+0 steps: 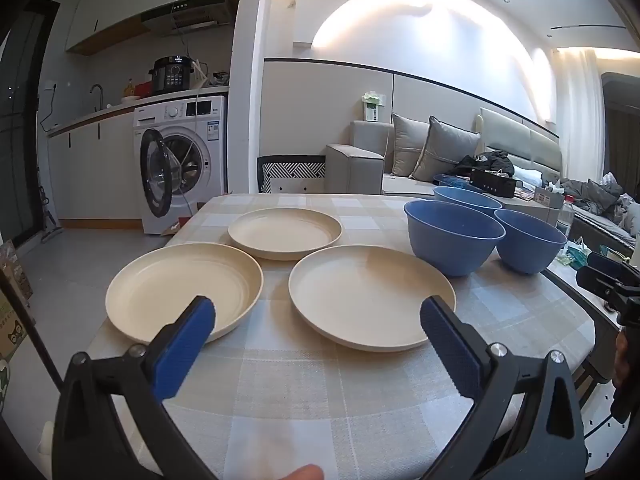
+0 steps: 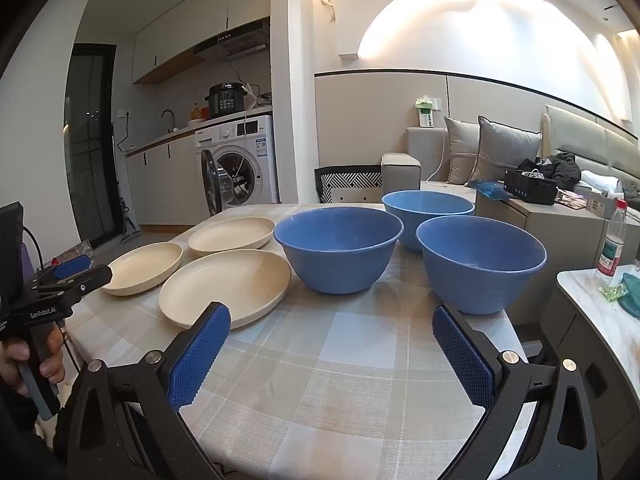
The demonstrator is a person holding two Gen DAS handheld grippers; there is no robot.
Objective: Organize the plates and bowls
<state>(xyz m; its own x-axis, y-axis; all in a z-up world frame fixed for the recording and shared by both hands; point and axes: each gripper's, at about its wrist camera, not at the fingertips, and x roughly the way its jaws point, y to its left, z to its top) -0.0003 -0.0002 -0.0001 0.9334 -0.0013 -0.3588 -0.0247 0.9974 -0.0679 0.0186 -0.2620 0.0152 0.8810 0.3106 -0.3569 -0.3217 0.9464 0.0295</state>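
A washing machine with its door hanging open is standing far left, beyond the tabletop, which is wearing a checked cloth in beige and pale grey. The left claw is hovering over the near edge with its blue-padded fingers spread wide and nothing between them; its left finger is showing in front of the near-left cream plate and its right finger in front of the near-middle cream plate. Those two plates are lying flat just beside each other, and a third cream plate is sitting farther back between them, close to both. To the right, three blue bowls are standing upright in a tight cluster: the left blue bowl is sitting just beside the near-middle plate, the far blue bowl is standing behind, and the right blue bowl is sitting nearest the tabletop's right edge. The right claw is also hanging over the near edge, its jaws fully apart and gripping nothing, with the bowls ahead of it. A hand is holding the left device's handle at the far left of the right wrist view. A clear water bottle is standing on a side counter at the right, and a grey sofa with cushions is lying beyond.
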